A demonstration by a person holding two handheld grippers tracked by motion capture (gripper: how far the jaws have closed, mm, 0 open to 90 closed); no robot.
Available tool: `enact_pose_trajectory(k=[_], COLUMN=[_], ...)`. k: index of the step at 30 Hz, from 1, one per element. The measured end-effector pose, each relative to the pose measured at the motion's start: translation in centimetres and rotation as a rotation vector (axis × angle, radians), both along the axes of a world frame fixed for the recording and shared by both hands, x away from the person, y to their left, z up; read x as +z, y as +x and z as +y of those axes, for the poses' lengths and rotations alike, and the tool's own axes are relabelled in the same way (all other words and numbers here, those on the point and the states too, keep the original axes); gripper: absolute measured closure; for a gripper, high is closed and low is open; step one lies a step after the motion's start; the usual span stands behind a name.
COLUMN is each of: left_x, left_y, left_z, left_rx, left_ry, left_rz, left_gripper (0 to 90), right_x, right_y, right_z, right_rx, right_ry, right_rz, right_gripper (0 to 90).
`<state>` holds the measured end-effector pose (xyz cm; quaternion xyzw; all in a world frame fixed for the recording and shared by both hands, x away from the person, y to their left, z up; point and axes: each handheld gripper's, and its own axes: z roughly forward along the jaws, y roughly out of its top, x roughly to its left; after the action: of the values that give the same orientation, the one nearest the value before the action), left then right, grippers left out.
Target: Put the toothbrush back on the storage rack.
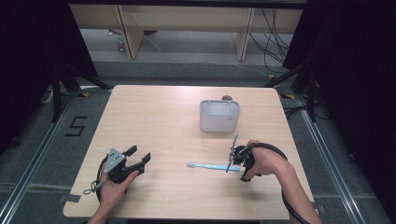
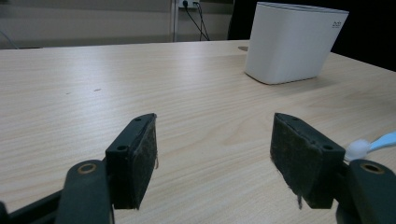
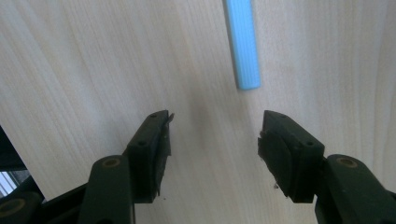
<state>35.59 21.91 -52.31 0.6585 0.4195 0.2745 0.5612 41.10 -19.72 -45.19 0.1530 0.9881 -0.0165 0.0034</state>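
A light blue toothbrush (image 1: 211,165) is lying flat on the table (image 1: 159,121), in front of a white holder (image 1: 219,115). The right gripper (image 1: 237,157) is hovering over its handle end with jaws wide apart, holding nothing. The left gripper (image 1: 138,157) is resting open and empty too. The toothbrush looks light, stiff and a bit slippery, so pinching the handle's middle seems best.

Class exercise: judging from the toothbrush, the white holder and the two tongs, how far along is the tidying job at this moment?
Done: nothing yet; the blue toothbrush lies flat on the table, apart from the white holder. In hand: the right tongs are open and point down at the table just short of the handle's end, gripping nothing. The left tongs rest open and empty. Left, probably: grasping the toothbrush and putting it in the holder.
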Motion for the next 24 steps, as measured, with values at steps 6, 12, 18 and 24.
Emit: enact_pose_trajectory(k=[6,12,18,24], left_x=[0.0,0.0,0.0,0.0], left_y=[0.0,0.0,0.0,0.0], left_z=[0.0,0.0,0.0,-0.1], left_rx=[-0.001,-0.004,-0.005,-0.007], left_ry=[-0.002,-0.003,-0.006,-0.008], left_rz=[0.001,0.000,0.001,0.001], left_gripper=[31.1,31.0,31.1,31.0], right_x=[0.1,0.2,0.0,-0.2], right_y=[0.4,1.0,1.4,1.9], right_z=[0.5,1.5,2.4,3.4], right_rx=[-0.004,0.030,0.026,0.051], right_ry=[0.006,0.009,0.003,0.013], right_rz=[-0.003,-0.010,-0.013,0.001], right_gripper=[43.4,43.5,43.7,45.2])
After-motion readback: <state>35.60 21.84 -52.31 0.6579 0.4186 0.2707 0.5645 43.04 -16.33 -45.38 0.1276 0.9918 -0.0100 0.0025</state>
